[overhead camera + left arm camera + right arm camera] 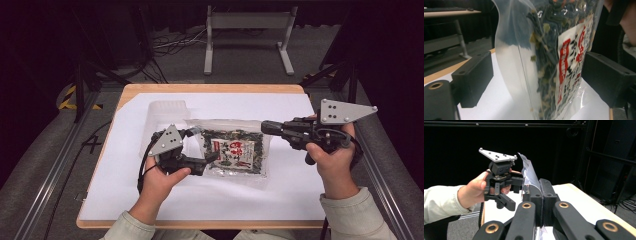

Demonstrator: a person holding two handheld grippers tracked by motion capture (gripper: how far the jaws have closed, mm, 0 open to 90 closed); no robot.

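Clear pouch of dried seaweed mix (234, 150), raised on edge above the white sheet (280, 195): right gripper (541, 195) clamped on its rim for support, left gripper (536, 75) jaws wide astride its body, untouching

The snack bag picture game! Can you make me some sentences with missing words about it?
1. The clear snack bag has a label printed in white and ____.
2. The right hand-held gripper is ____ on the bag's edge.
3. The left hand-held gripper has the bag between its jaws, and they stand ____.
4. The table is covered by a ____ sheet.

Missing words: red; shut; open; white
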